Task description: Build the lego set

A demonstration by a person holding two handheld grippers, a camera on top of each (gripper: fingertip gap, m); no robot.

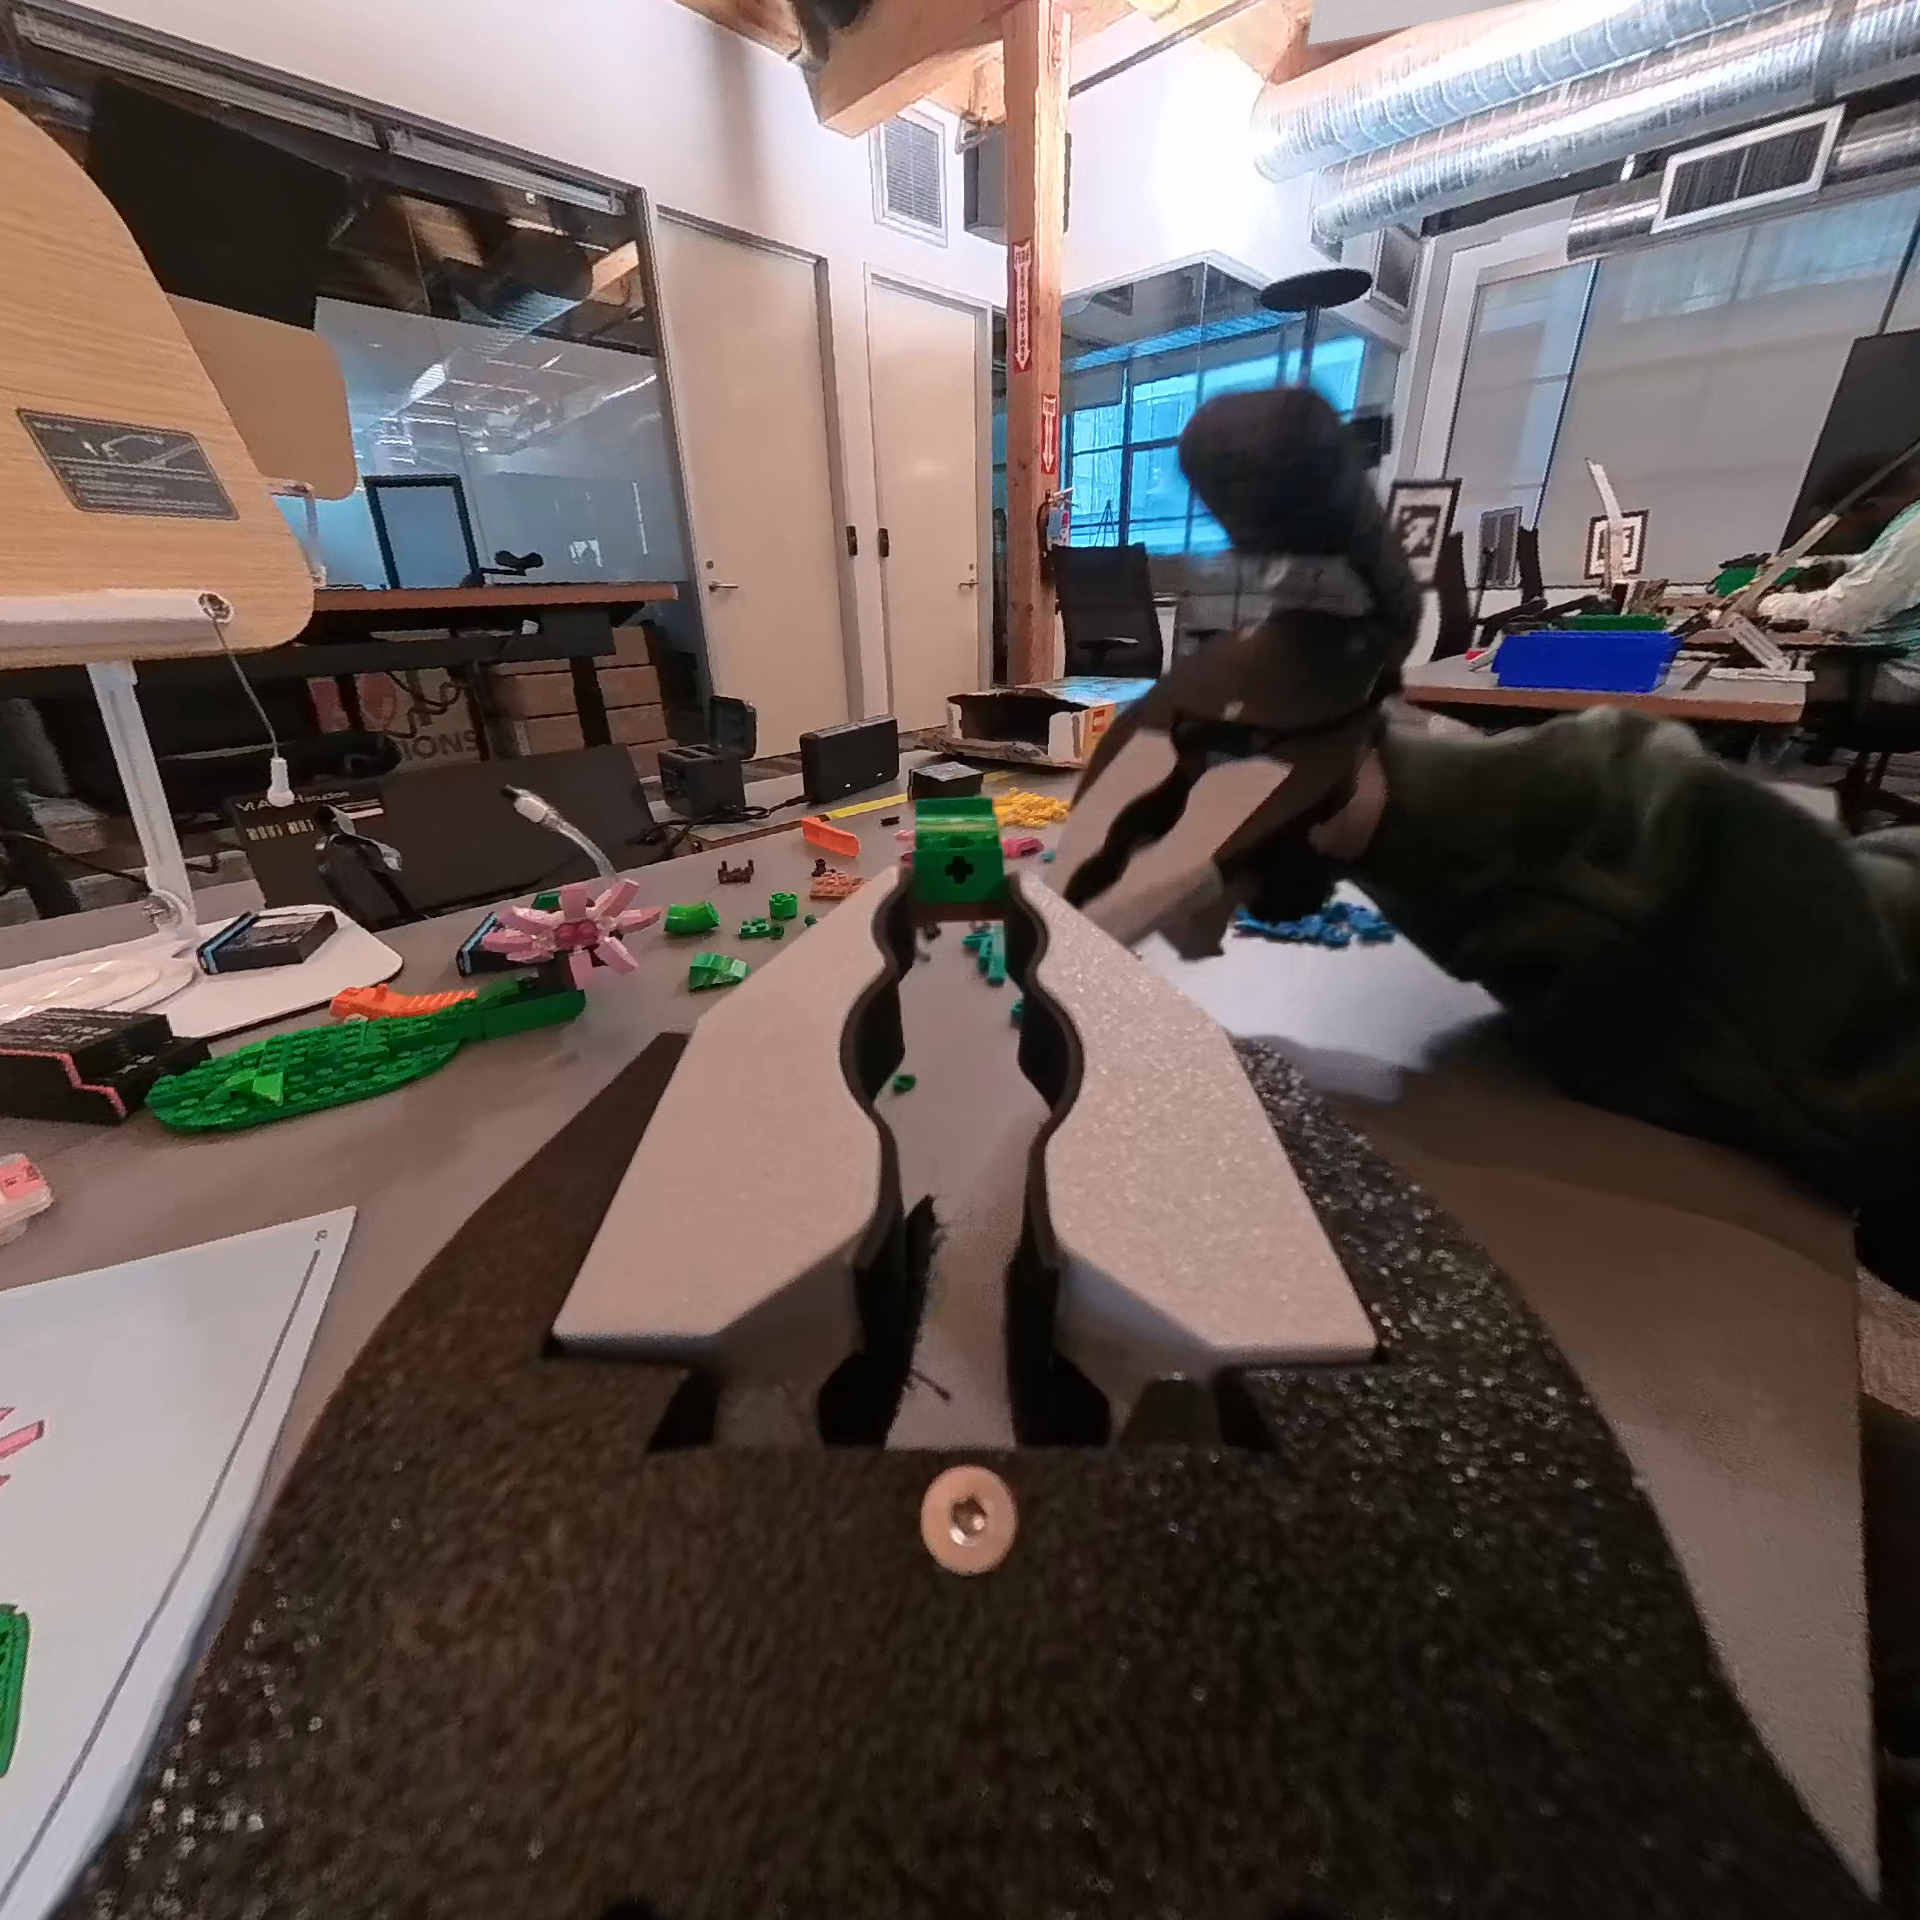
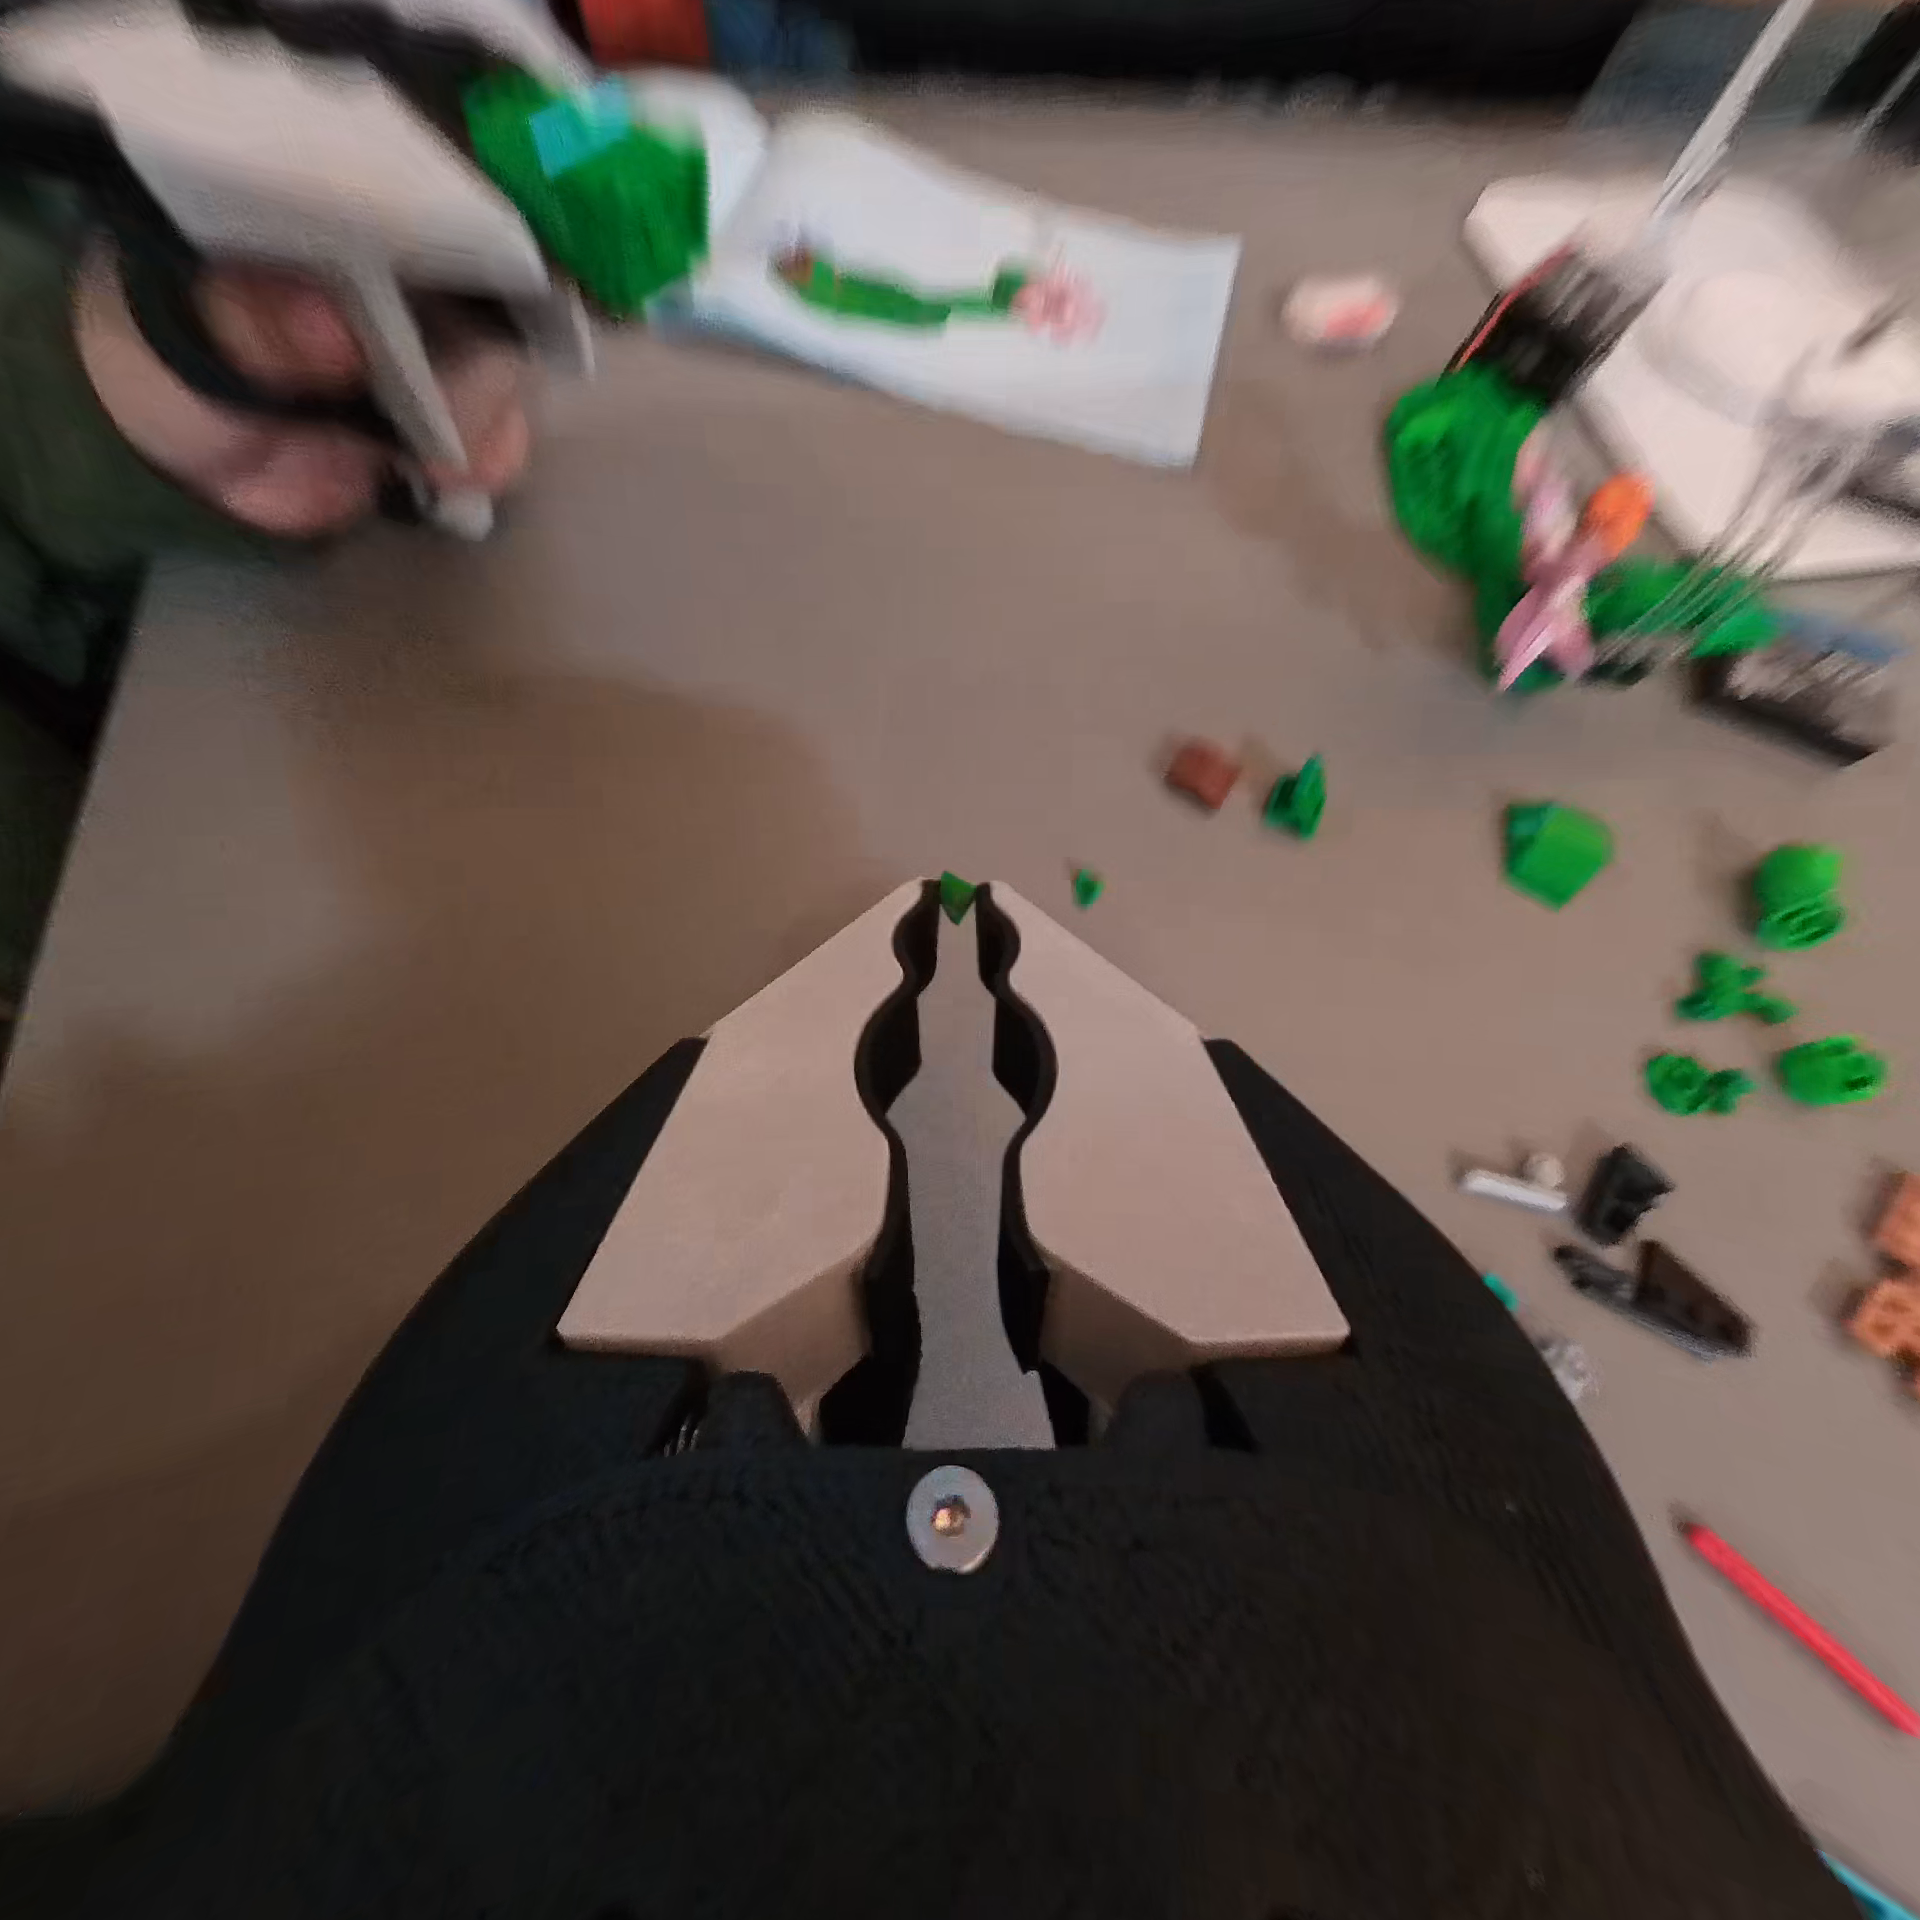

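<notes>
1. Where the right wrist view looks down: right gripper [image 2: 957,896] pinching a tiny green piece [image 2: 955,895] above the desk [image 2: 582,727].
2. Left wrist view only: left gripper [image 1: 958,883] clamped on a green block assembly [image 1: 958,871], lily-pad build [image 1: 312,1070] farther left.

Bare table [image 2: 540,790] left of centre, loose green pieces [image 2: 1558,847] and lily-pad build [image 2: 1475,488] crowding the right

We are observing the right gripper [image 2: 957,900] pinching a tiny green piece [image 2: 955,895] above the table [image 2: 582,790].
</notes>
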